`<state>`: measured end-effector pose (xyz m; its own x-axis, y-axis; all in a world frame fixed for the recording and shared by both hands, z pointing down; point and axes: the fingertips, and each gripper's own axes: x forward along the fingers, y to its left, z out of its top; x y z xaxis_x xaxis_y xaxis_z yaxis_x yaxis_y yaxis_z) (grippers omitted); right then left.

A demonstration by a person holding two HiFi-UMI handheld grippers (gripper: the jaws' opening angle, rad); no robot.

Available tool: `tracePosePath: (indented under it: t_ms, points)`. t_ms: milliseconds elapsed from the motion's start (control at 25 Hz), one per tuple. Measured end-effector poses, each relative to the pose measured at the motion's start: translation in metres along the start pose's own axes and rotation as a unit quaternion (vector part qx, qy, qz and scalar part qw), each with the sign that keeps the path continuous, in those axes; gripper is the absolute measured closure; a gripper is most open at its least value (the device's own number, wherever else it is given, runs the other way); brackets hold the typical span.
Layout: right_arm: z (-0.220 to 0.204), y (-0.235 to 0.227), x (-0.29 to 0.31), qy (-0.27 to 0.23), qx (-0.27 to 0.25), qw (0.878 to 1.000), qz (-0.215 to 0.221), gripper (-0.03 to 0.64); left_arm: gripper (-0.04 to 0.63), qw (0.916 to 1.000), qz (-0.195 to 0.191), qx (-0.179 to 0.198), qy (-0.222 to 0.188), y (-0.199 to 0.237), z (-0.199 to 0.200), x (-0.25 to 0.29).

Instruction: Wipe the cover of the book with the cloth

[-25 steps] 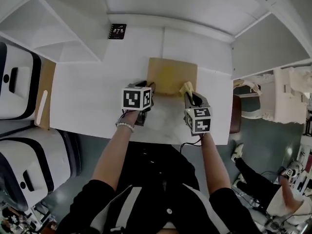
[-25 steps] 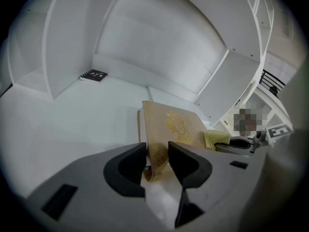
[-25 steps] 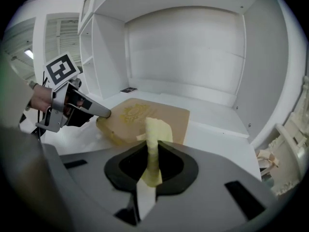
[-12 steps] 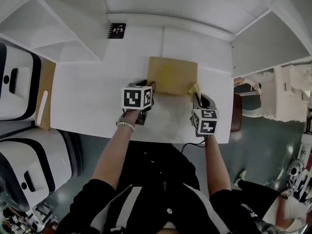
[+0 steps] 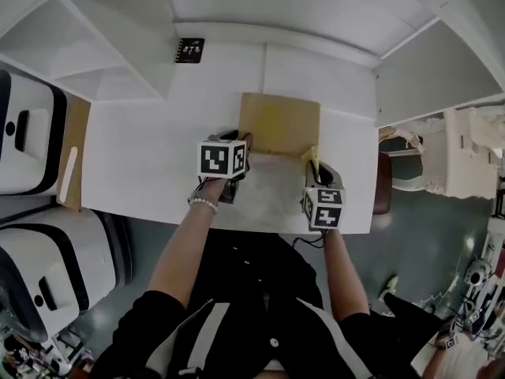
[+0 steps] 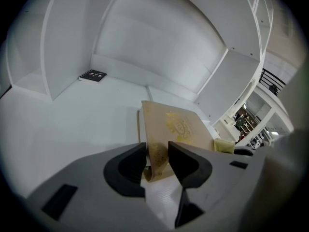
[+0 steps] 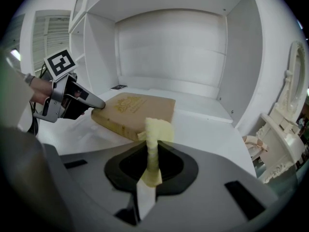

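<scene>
Book: the book lies flat and closed on the white desk, cover up, spine side towards the left gripper.
Left gripper: the left gripper has its jaws set around the book's near left corner. Both pads look pressed on it, which I judge to be a steadying grip.
Right gripper: the right gripper is clamped tight on the cloth and sits just off the book's near right corner.
Cloth place: its free end stands out ahead of the jaws at the book's near right edge. I cannot tell whether it touches the cover.
Done: the book is pinned and the cloth is in hand at the cover's edge, so the setup looks complete. The cover shows no mark that tells wiped from unwiped.
Left: by my reading, strokes across the middle and far side of the cover, which the cloth is clear of now.
Book make: thick tan hardback, matt rectangular cover with a gilt emblem near its middle and a paler page block along the near side.
Cloth make: pale yellow and soft, bunched into a narrow upright strip with a floppy tip.
Desk: smooth white, with white shelf walls behind the book.
Jaws: dark curved pads on grey bodies.
</scene>
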<state>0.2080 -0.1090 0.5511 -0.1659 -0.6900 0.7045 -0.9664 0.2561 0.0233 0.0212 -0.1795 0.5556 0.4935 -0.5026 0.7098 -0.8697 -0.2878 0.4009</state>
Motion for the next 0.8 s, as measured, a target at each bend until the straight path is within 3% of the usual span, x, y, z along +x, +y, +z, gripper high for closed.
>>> tracePosePath:
  t_ms: [480,800]
  points:
    - [0.009,0.068,0.017,0.001,-0.043,0.997,0.064,0.578,0.451,1.0,-0.001,0.002,0.002,-0.001,0.0,0.001]
    - [0.02,0.12,0.03,-0.003,-0.103,0.987,0.12,0.578,0.451,1.0,-0.002,0.005,0.003,0.0,0.0,0.001]
